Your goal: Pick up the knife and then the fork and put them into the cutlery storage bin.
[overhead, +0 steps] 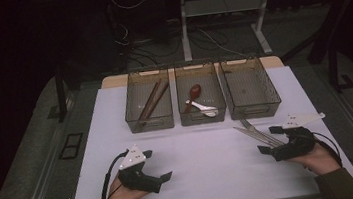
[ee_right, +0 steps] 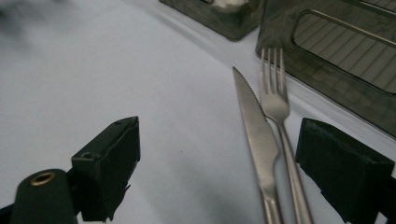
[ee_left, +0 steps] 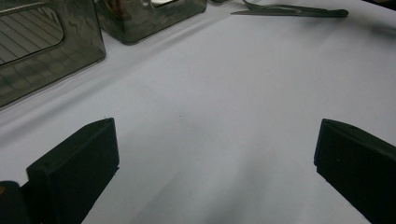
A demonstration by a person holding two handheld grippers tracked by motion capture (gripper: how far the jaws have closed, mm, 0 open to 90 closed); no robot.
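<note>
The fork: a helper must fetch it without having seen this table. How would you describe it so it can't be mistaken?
On the white table, look in front of the rightmost of three grey bins, near the right gripper. Two steel pieces lie side by side there; the fork has tines, unlike the serrated knife beside it.

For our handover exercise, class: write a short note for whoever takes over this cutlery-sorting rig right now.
Left gripper: open, nothing between its jaws, resting on the white table.
Right gripper: open, jaws either side of the knife and fork, not yet gripping.
Done: chopsticks in the left bin, spoons in the middle bin.
Left: knife and fork lie on the table in front of the right bin, which looks empty; probably they go there.
</note>
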